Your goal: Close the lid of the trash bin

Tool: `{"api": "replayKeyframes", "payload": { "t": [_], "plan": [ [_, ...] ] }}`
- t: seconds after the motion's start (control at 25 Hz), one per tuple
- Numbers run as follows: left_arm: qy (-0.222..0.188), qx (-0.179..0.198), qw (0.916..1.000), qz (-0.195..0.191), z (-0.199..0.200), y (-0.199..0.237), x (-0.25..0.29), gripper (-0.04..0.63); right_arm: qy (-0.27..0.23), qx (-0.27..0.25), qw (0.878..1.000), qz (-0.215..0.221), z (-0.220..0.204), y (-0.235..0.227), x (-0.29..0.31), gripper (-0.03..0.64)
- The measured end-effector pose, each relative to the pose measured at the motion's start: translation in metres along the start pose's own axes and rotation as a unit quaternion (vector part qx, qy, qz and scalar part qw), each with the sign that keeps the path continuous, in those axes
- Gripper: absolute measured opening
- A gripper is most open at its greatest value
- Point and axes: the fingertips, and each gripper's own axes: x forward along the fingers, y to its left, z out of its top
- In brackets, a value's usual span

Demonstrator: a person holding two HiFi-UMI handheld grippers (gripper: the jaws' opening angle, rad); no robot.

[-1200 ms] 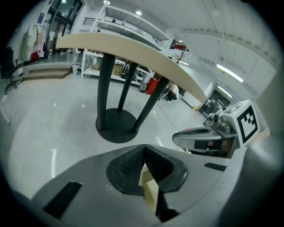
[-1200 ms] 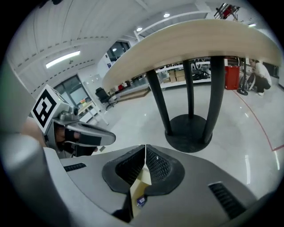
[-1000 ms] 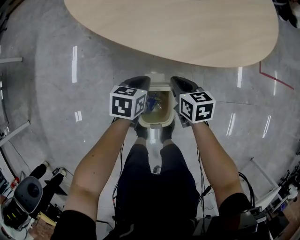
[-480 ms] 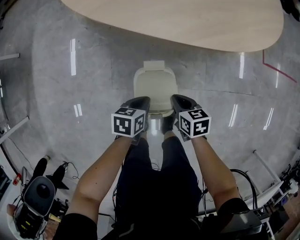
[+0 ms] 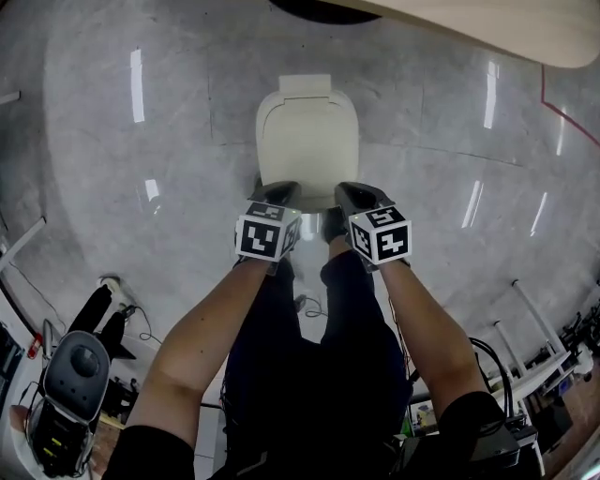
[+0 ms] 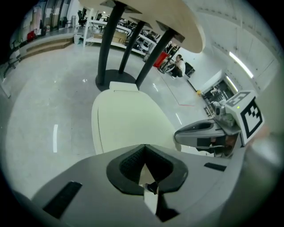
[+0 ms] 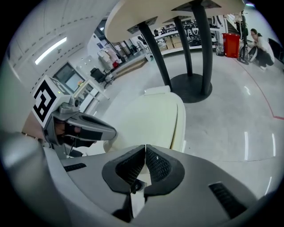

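Observation:
The cream trash bin (image 5: 307, 141) stands on the grey floor with its lid (image 6: 128, 124) down flat; the same lid (image 7: 148, 115) fills the middle of the right gripper view. My left gripper (image 5: 278, 193) hovers at the bin's near edge, jaws pressed together and holding nothing. My right gripper (image 5: 354, 195) hangs beside it at the same edge, also shut and empty. In the left gripper view, the left gripper (image 6: 144, 147) points over the lid with the right gripper (image 6: 199, 133) at its side. Neither gripper visibly touches the lid.
A wooden table top (image 5: 487, 19) reaches over the far side, on dark legs (image 6: 111, 44) and a round black base (image 7: 191, 88). Red floor tape (image 5: 562, 122) runs at the right. Equipment and cables (image 5: 70, 384) lie at the lower left. My legs stand just behind the bin.
One second ago the bin stood open between the grippers with its contents showing. The lid is now down, and both grippers have drawn back to the near edge.

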Motion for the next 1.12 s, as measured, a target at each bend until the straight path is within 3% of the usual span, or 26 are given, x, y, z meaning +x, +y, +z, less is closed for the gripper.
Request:
{"api": "replayKeyframes", "payload": {
  "t": [0.32, 0.68, 0.88, 1.12],
  "plan": [
    [0.012, 0.022, 0.9996, 0.012, -0.016, 0.011, 0.03, 0.0, 0.008, -0.003, 1.0, -0.005, -0.023, -0.013, 0.028, 0.011],
    [0.002, -0.011, 0.9999, -0.001, -0.015, 0.013, 0.033, 0.0, 0.001, 0.0, 1.0, -0.002, -0.023, -0.015, 0.025, 0.011],
    [-0.062, -0.037, 0.9973, -0.011, 0.018, -0.007, -0.011, 0.0, -0.047, -0.018, 0.999, 0.008, 0.017, 0.0, -0.025, 0.011],
    [-0.152, 0.014, 0.988, -0.021, 0.109, -0.055, -0.115, 0.0, -0.15, -0.03, 0.988, 0.012, 0.131, 0.038, -0.132, 0.011]
  ]
}}
